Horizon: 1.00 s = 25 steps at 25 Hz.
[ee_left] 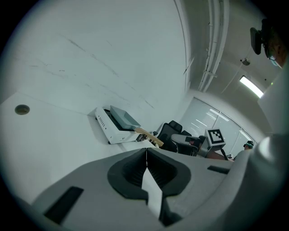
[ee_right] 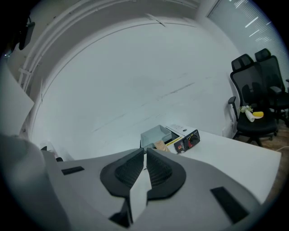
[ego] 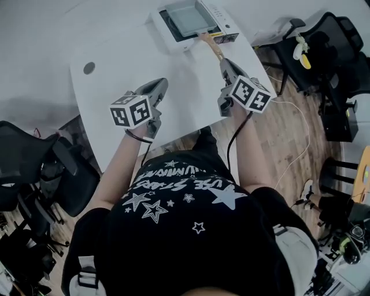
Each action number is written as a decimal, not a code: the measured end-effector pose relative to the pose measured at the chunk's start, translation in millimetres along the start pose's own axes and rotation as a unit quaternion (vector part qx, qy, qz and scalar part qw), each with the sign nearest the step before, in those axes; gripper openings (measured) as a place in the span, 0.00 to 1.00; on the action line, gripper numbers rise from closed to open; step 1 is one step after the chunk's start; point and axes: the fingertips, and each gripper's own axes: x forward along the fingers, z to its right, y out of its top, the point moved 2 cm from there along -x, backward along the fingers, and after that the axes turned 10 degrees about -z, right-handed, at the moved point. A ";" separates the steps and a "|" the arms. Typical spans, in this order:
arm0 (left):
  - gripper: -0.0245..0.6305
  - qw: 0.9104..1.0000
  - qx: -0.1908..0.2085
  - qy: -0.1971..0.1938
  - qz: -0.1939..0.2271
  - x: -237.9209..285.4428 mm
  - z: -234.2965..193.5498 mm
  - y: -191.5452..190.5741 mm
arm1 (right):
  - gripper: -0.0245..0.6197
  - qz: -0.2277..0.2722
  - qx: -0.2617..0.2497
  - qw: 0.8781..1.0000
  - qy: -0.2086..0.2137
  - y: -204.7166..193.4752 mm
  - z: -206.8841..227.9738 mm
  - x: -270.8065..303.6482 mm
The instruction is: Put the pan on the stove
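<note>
Pan (ego: 185,17) sits on stove (ego: 224,20), just beyond right hand-held gripper (ego: 224,62).

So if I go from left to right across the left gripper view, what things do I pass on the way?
Round hole in the table → white stove → wooden pan handle → black chair → marker cube.

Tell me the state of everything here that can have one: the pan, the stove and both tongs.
Pan: sitting on the stove, wooden handle pointing back toward the person.
Stove: at the far end of the table, carrying the pan; on or off can't be told.
Left tongs: shut, empty.
Right tongs: shut, empty.
</note>
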 end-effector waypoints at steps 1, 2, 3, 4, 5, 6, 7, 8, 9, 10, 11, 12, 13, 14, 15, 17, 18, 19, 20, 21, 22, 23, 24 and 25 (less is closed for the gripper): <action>0.05 1.000 0.001 -0.001 0.001 -7.3 -1.7 -2.4 | 0.07 -0.002 0.002 1.000 -0.003 -7.6 -5.3 -2.8; 0.05 1.000 0.003 -0.003 0.001 -14.5 -2.6 -5.2 | 0.07 -0.005 0.006 1.000 -0.006 -15.7 -10.1 -6.3; 0.05 1.000 0.005 -0.004 0.000 -21.4 -3.1 -8.4 | 0.07 -0.006 0.011 1.000 -0.010 -24.0 -14.8 -10.4; 0.05 1.000 0.007 -0.006 -0.002 -28.0 -3.9 -11.8 | 0.07 -0.007 0.017 1.000 -0.015 -31.8 -19.6 -14.4; 0.05 1.000 0.009 -0.007 -0.003 -34.4 -5.3 -15.1 | 0.07 -0.008 0.022 1.000 -0.019 -38.7 -24.4 -17.7; 0.05 1.000 0.012 -0.008 -0.005 -40.5 -7.1 -17.9 | 0.07 -0.007 0.026 0.999 -0.021 -44.7 -29.2 -20.0; 0.05 1.000 0.016 -0.007 -0.007 -46.2 -9.0 -20.5 | 0.07 -0.005 0.029 0.999 -0.022 -50.2 -33.9 -22.2; 0.05 1.000 0.021 -0.007 -0.010 -51.1 -10.4 -23.6 | 0.07 -0.004 0.033 0.999 -0.023 -56.0 -38.3 -24.9; 0.05 1.000 0.027 -0.007 -0.014 -55.1 -11.1 -27.2 | 0.07 -0.003 0.039 0.999 -0.025 -62.4 -42.0 -28.8; 0.05 0.999 0.033 -0.008 -0.019 -58.2 -11.2 -30.7 | 0.07 -0.004 0.046 0.999 -0.027 -69.0 -44.9 -33.1; 0.05 0.999 0.038 -0.008 -0.022 -60.4 -11.0 -33.5 | 0.07 -0.005 0.051 0.998 -0.029 -74.8 -47.7 -36.8; 0.05 0.999 0.042 -0.009 -0.023 -62.1 -10.8 -35.6 | 0.07 -0.007 0.055 0.998 -0.028 -79.4 -50.5 -39.3; 0.05 0.999 0.046 -0.008 -0.024 -63.4 -10.8 -37.0 | 0.07 -0.008 0.055 0.998 -0.026 -83.0 -53.4 -40.7; 0.05 0.998 0.049 -0.007 -0.024 -64.4 -10.7 -38.1 | 0.07 -0.009 0.054 0.998 -0.024 -86.0 -56.1 -41.3; 0.05 0.998 0.053 -0.006 -0.024 -65.0 -10.2 -38.8 | 0.07 -0.012 0.053 0.998 -0.021 -88.4 -58.4 -41.5; 0.05 0.998 0.058 -0.005 -0.023 -64.8 -8.9 -39.2 | 0.07 -0.017 0.051 0.998 -0.017 -90.4 -60.9 -40.3; 0.05 0.998 0.059 -0.004 -0.022 -64.0 -8.7 -39.2 | 0.07 -0.018 0.051 0.998 -0.015 -90.2 -61.5 -38.6; 0.05 0.998 0.060 -0.003 -0.022 -63.1 -8.7 -39.7 | 0.07 -0.018 0.049 0.999 -0.014 -90.2 -62.3 -36.6; 0.05 0.998 0.061 -0.001 -0.024 -62.4 -8.6 -41.2 | 0.07 -0.021 0.047 0.999 -0.013 -91.6 -63.2 -34.7; 0.05 0.998 0.062 0.001 -0.028 -62.2 -8.1 -43.9 | 0.07 -0.026 0.044 0.999 -0.012 -95.0 -64.0 -33.3; 0.05 0.997 0.065 0.003 -0.032 -62.6 -7.2 -47.3 | 0.07 -0.034 0.039 0.999 -0.011 -99.6 -64.8 -32.6; 0.05 0.997 0.069 0.006 -0.036 -63.4 -6.3 -50.4 | 0.07 -0.040 0.035 0.999 -0.010 -104.0 -65.7 -32.4; 0.05 0.997 0.072 0.008 -0.038 -64.5 -5.6 -52.9 | 0.07 -0.045 0.031 0.998 -0.009 -107.8 -66.6 -32.6; 0.05 0.996 0.074 0.010 -0.040 -65.5 -5.4 -55.0 | 0.07 -0.048 0.031 0.998 -0.008 -111.2 -67.5 -33.4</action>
